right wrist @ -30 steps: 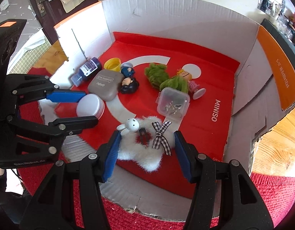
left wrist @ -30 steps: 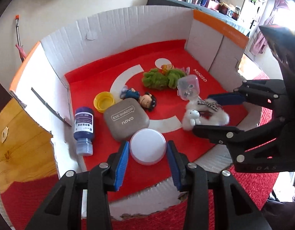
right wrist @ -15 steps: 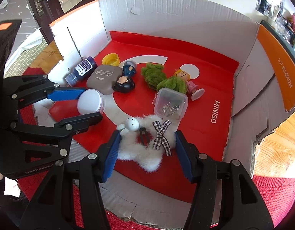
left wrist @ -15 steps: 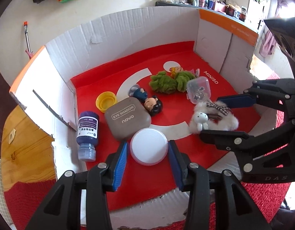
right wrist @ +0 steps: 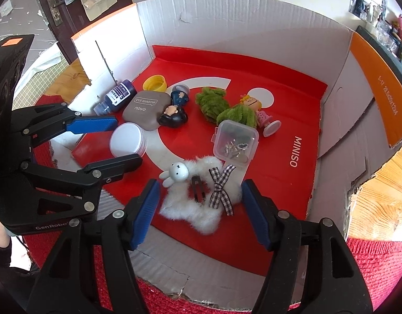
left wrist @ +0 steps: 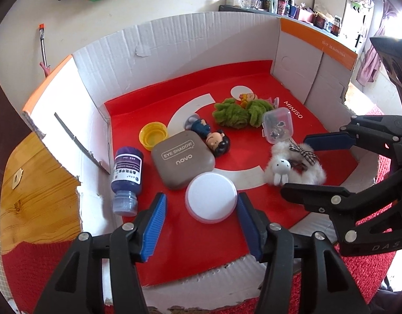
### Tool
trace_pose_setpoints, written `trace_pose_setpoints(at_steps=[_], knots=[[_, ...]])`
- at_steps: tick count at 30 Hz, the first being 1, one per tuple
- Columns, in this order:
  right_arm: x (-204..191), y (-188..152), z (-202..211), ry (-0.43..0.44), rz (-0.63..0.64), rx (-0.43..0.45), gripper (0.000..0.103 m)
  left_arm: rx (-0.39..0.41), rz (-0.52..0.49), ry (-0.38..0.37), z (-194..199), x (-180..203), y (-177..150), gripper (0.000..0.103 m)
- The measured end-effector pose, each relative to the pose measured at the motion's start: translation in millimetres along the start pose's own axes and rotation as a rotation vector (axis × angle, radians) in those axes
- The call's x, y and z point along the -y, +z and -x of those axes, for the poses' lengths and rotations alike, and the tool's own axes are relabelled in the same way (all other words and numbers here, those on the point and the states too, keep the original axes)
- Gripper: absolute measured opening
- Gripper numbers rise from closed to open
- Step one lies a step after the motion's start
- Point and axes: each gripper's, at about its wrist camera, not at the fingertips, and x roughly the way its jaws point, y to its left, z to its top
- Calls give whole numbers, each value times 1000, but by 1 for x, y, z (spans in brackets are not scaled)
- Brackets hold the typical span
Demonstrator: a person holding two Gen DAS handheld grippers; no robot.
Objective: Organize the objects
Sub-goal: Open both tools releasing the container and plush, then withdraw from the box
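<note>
A white round jar (left wrist: 210, 200) lies on the red floor of a cardboard box (left wrist: 174, 47). My left gripper (left wrist: 201, 201) straddles it with its jaws opening; there is a clear gap at the left pad, and the right pad sits at the jar's rim. A white fluffy hair clip (right wrist: 198, 209) with a bunny and a checked bow lies between the pads of my right gripper (right wrist: 199, 196). Its jaws are opening too, and the pads stand just off the fluff. The left gripper (right wrist: 129, 141) and right gripper (left wrist: 292, 164) also appear in each other's views.
Inside the box lie a purple bottle (left wrist: 127, 172), a grey eye shadow case (left wrist: 182, 162), a yellow cap (left wrist: 153, 135), a boy figurine (left wrist: 211, 136), green fluffy pieces (left wrist: 237, 112), a clear small box (left wrist: 278, 125) and a girl figurine (right wrist: 255, 107). Red cloth lies around the box.
Both grippers' jaws have spread wider. The left pads have come off the white jar, and the right pads have come off the fluffy clip. Neither hand has shifted much.
</note>
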Motion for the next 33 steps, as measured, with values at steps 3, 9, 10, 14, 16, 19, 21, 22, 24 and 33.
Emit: trace_pose_setpoints(at_steps=[3, 9, 10, 14, 16, 19, 21, 22, 24, 33], knots=[[1, -3, 3, 0, -6, 4, 64, 9, 3, 0, 6, -1, -2, 59], [-2, -6, 13, 3, -11, 35, 68, 53, -4, 27, 19, 5, -8, 71], [-3, -7, 16, 1, -12, 45, 68, 62, -5, 32, 21, 6, -9, 71], [-4, -9, 26, -3, -21, 80, 69, 106, 18, 40, 32, 7, -14, 74], [-4, -10, 32, -4, -31, 103, 72, 122, 29, 46, 35, 7, -14, 75], [-3, -13, 40, -11, -51, 139, 74, 157, 46, 69, 44, 7, -18, 76], [-3, -15, 46, -18, -66, 167, 74, 179, 66, 75, 48, 6, -20, 79], [-4, -17, 49, -29, -79, 188, 74, 190, 78, 78, 50, 6, -21, 79], [-4, -23, 57, -45, -99, 220, 75, 208, 103, 87, 54, 5, -23, 79], [-11, -36, 71, -115, -163, 333, 85, 267, 175, 139, 66, 1, -32, 86]])
